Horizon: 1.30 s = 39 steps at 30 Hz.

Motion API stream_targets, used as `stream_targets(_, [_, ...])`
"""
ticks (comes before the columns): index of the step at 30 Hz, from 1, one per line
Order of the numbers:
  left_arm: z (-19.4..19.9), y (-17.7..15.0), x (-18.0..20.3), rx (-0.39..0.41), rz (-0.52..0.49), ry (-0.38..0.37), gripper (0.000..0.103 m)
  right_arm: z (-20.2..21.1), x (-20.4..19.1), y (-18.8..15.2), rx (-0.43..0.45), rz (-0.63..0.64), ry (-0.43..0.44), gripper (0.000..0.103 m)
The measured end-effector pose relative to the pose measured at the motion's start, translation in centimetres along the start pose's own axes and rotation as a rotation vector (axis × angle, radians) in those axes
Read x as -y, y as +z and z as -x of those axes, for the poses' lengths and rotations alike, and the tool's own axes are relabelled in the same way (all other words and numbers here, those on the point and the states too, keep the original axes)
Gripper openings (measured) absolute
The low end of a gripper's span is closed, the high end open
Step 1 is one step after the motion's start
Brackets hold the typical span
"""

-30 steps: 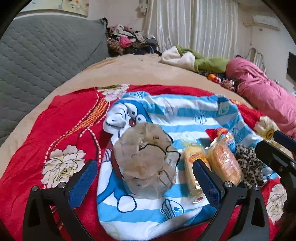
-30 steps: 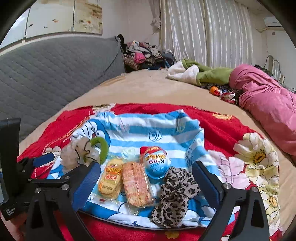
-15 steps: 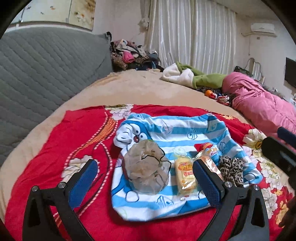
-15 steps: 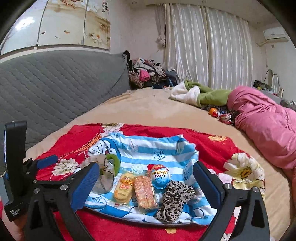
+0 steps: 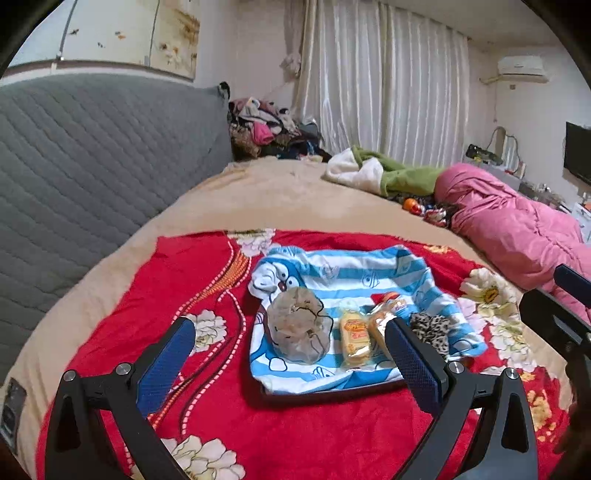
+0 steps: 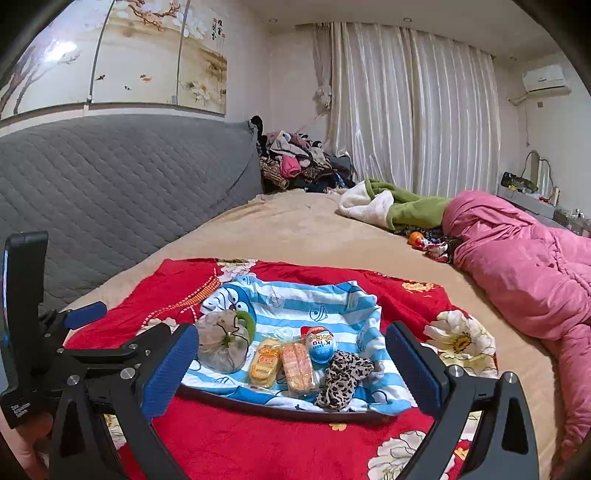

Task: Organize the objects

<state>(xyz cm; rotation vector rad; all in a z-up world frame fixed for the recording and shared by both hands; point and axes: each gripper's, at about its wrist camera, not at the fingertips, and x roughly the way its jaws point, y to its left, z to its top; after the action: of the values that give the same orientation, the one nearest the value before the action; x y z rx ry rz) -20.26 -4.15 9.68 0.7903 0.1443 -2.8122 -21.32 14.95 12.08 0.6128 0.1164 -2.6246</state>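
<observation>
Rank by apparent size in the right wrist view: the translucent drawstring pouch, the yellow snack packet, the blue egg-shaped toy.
1. Translucent drawstring pouch, clearly largest.
2. Yellow snack packet.
3. Blue egg-shaped toy, only slightly smaller than the packet; it lies a little farther away, so this order is unsure.

Blue egg-shaped candy pack [image 6: 321, 344] reads "King", prob. w/ more letters above it, too small to make out. Wall painting [image 6: 216, 28] has Chinese characters, illegible. Yellow snack wrapper [image 6: 264, 363] print too blurred.
</observation>
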Motion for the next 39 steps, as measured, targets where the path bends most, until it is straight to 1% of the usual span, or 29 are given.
stream_targets(9, [5.2, 0.8, -0.2, 0.05, 0.004, 0.011, 0.102, 5.1, -0.6, 0.9, 0.046, -0.008, -0.018, 0.102])
stream_targets(11, [6.1, 0.7, -0.2, 0.052, 0.007, 0.03, 0.102, 6.2, -0.8, 0.8, 0.056, -0.007, -0.019, 0.102])
stream_targets(12, [6.5, 0.6, -0.3, 0.048, 0.01, 0.038, 0.102, 6.6, -0.8, 0.9, 0.058, -0.007, -0.021, 0.102])
stream_targets(20, [9.2, -0.8, -0.3, 0.054, 0.014, 0.021, 0.102, 10.1, -1.5, 0.1, 0.085, -0.003, -0.026, 0.102])
stream_targets(25, [9.9, -2.4, -0.6, 0.039, 0.027, 0.021, 0.102, 11.4, -1.4, -1.3, 0.093, -0.014, -0.026, 0.102])
stream_targets(29, [10.3, -4.1, -0.3, 0.035, -0.004, 0.06, 0.102, 11.8, -1.1, -2.8, 0.076, -0.023, -0.024, 0.102])
stream_targets(34, [10.5, -6.2, -0.3, 0.003, -0.007, 0.047, 0.102, 12.0, -1.2, -4.8, 0.046, -0.002, -0.04, 0.102])
stream_targets(37, [10.5, -7.1, -0.3, -0.003, -0.009, 0.048, 0.102, 12.1, -1.1, -6.2, 0.035, 0.004, -0.047, 0.102])
stream_targets(39, [10.4, -7.7, -0.4, -0.012, 0.003, 0.047, 0.102, 12.0, -1.0, -6.9, 0.029, 0.007, -0.049, 0.102])
